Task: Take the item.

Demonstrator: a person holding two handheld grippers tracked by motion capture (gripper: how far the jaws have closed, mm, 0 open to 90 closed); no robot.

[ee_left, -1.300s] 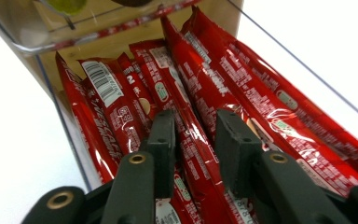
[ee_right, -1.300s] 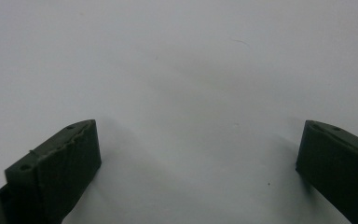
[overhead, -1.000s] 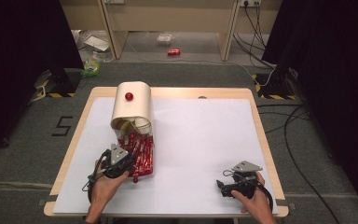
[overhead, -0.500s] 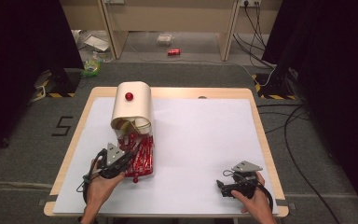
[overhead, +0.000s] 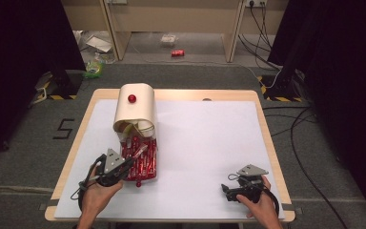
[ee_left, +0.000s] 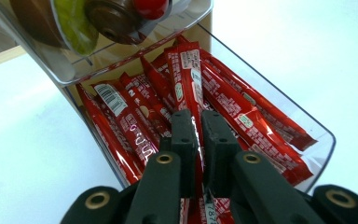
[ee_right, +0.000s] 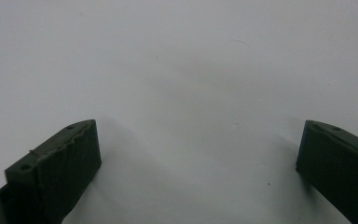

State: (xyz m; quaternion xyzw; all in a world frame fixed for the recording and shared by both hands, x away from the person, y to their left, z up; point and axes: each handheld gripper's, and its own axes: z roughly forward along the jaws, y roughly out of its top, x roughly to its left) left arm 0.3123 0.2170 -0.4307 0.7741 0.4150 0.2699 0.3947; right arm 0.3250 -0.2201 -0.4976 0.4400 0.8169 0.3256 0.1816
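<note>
A clear tray [ee_left: 322, 140] full of red stick packets [overhead: 146, 160] stands pulled out from under a cream curved dispenser [overhead: 136, 109] with a red knob [overhead: 132, 98]. My left gripper [ee_left: 200, 122] is shut on one red stick packet [ee_left: 189, 70], whose upper end sticks out past the jaw tips above the pile. In the high view the left gripper [overhead: 131, 163] hangs over the tray's near left end. My right gripper [overhead: 226, 191] rests low at the table's near right. Its jaws stand wide apart, and the right gripper [ee_right: 198, 147] holds nothing over the white surface.
A clear compartment above the tray holds coffee capsules: brown [ee_left: 114, 21], green [ee_left: 72, 21], red [ee_left: 150, 5]. The white mat [overhead: 209, 143] covers the wooden table [overhead: 262, 119]. Cables [overhead: 305, 143] lie on the floor at the right, and a red can [overhead: 177, 53] lies beyond the table.
My left gripper has risen a little and drawn back toward the near left, with the packet pinched in it. The right hand has stayed still.
</note>
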